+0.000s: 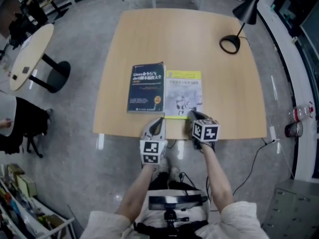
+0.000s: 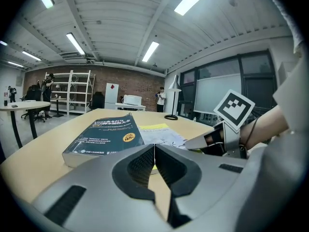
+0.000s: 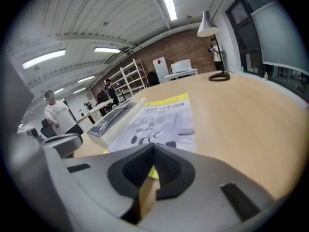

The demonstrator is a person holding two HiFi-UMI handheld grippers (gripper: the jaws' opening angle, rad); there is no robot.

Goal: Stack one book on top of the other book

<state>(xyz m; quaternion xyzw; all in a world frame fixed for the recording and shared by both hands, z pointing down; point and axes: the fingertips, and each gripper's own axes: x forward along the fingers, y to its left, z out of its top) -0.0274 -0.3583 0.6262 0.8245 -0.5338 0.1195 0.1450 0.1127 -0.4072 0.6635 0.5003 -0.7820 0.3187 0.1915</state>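
Dark book [image 1: 146, 87] lies flat on the table [image 1: 199, 39]. Yellow book [image 1: 183, 94] lies flat, touching its right side, not stacked. Left gripper [image 1: 158, 122] sits just off the dark book's near right corner, claw clenched on nothing. Right gripper [image 1: 191, 114] is further right, at the yellow book's near edge, claw likewise clenched; contact with that cover cannot be confirmed. Lamp [image 1: 239, 19] stands well beyond, far right.

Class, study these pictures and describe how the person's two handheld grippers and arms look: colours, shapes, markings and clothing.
The left gripper and right gripper have smooth light-grey moulded bodies that taper to pointed jaws lined with black ribbed pads. Each carries a cube with black-and-white square markers. The person wears pale short sleeves, and the forearms are bare.
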